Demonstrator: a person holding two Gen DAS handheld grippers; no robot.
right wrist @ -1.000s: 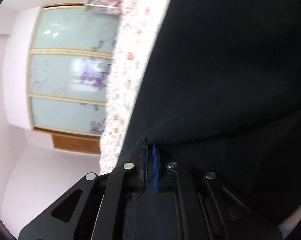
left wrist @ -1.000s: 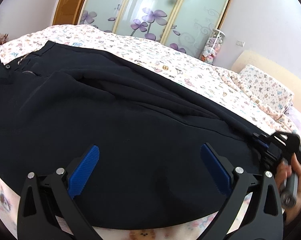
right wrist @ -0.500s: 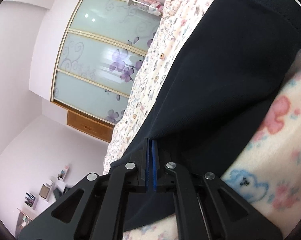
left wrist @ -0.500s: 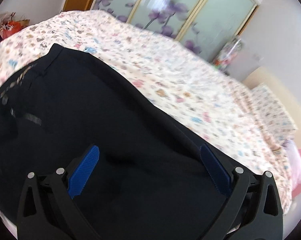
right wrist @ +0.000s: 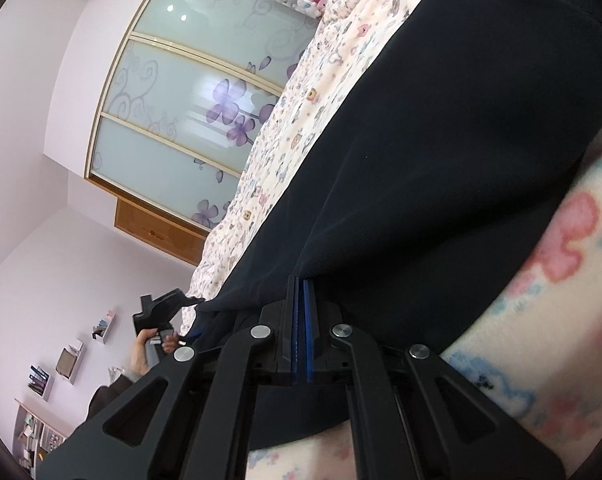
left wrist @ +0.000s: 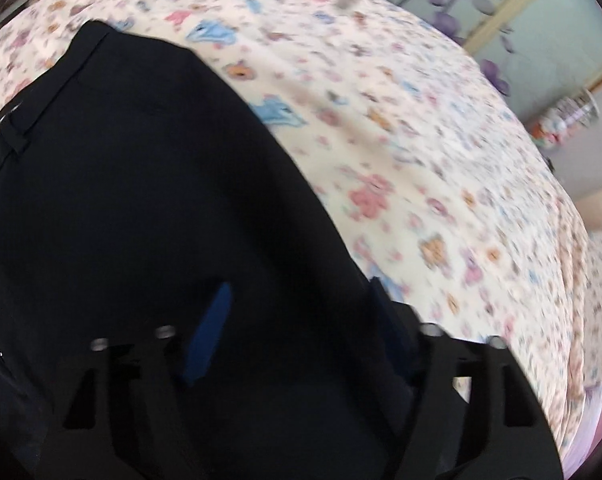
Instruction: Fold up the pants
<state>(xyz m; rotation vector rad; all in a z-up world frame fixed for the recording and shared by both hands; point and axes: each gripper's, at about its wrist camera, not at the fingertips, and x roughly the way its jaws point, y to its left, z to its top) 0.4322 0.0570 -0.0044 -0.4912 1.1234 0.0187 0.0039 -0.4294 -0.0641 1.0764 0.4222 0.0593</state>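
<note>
The black pants point(left wrist: 141, 184) lie on the flower-print bed, waistband and belt loop at the upper left of the left wrist view. My left gripper point(left wrist: 301, 316) is open over the pants near their far edge, its blue pads on either side of the dark cloth. The view is blurred. My right gripper point(right wrist: 301, 292) is shut on a fold of the pants point(right wrist: 441, 152) and holds it up from the bed. The left gripper point(right wrist: 161, 308) shows small in the right wrist view, at the far end of the pants.
The bed cover point(left wrist: 421, 168) spreads to the right of the pants and also shows in the right wrist view point(right wrist: 561, 300). Glass wardrobe doors with purple flowers point(right wrist: 189, 120) stand behind the bed. Wall shelves point(right wrist: 69, 360) hang at the left.
My left gripper has moved toward the waistband end and its jaws have narrowed. My right gripper stays shut on the cloth and has swung round.
</note>
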